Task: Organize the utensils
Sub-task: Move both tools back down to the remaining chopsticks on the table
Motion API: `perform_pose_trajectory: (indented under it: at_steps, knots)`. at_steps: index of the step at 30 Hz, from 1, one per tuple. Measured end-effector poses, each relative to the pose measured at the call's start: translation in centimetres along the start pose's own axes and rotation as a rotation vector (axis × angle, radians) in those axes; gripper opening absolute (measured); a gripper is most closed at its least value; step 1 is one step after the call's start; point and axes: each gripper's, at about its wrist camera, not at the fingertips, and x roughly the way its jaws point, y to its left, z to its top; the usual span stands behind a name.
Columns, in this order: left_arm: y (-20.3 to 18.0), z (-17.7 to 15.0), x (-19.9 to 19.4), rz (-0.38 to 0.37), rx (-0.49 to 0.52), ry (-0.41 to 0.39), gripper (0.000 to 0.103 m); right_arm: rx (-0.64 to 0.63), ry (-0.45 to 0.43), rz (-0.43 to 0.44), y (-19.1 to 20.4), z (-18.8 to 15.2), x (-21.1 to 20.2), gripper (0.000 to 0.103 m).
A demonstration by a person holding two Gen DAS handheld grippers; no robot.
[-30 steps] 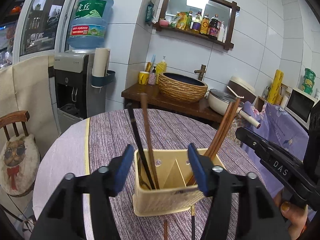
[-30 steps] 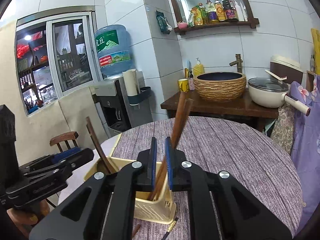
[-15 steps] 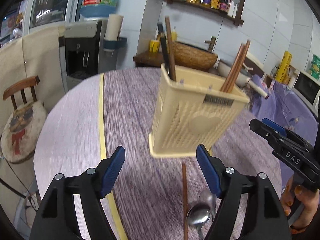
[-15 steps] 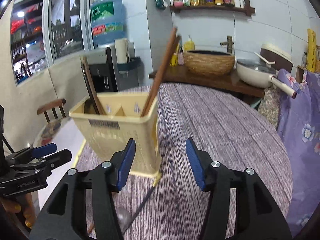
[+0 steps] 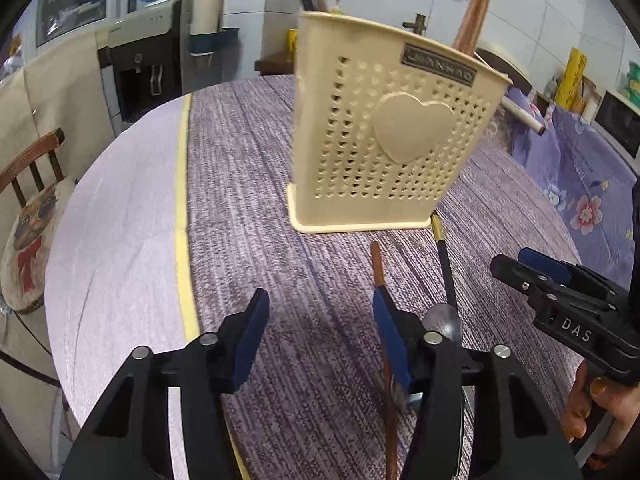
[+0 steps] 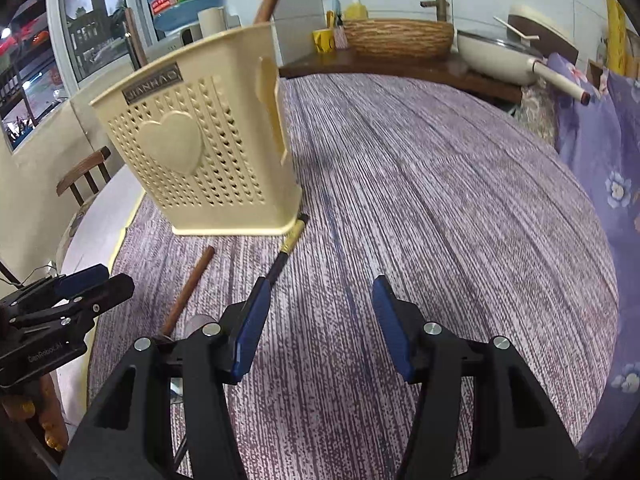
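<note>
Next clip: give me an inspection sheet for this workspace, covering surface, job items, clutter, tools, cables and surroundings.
Surface: round table under purple striped cloth, yellow band along its left side.
Job's things: cream perforated plastic utensil holder with heart upright, chopsticks inside; brown wooden chopstick, black gold-tipped chopstick and metal spoon lying before it.
Clutter: nothing seen.
Tools: left tool open, nothing between its fingers, jaws just closing somewhat; right tool open, empty, low over the cloth.
Cables: nothing seen.
Surroundings: woven basin, white pan, water dispenser, wooden chair.
</note>
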Motion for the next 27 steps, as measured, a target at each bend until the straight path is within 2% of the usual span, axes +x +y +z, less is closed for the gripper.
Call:
perform_pose_trajectory:
  at_steps: [2,8,10,12,17,27]
  knots:
    - [-0.7,0.2,0.8,-0.013,0.021,0.025,0.046,0.009,0.013,0.005,0.0,0.1,0.3,0.054]
    - [-2.5,0.7,3.3,-0.033,0.069,0.089,0.04,0.048,0.014,0.004,-0.6,0.2,0.7,0.054]
    - [-3.1,0.9,4.0,-0.018,0.093,0.097,0.037,0.056,0.019,0.006,-0.9,0.2,0.9,0.054]
    - [-3.7,0.9,4.3,0.019,0.123,0.086,0.032,0.057,0.02,0.002,-1.0,0.2,1.0,0.054]
    - [-3.3,0.8,4.2,0.063,0.155,0.08,0.01,0.043,0.025,-0.006,-0.6,0.5,1.1,0.054]
    - [0.3,0.3,3.1,0.103,0.102,0.078,0.009,0.017,0.082,-0.003,1.8,1.1,3.4,0.051]
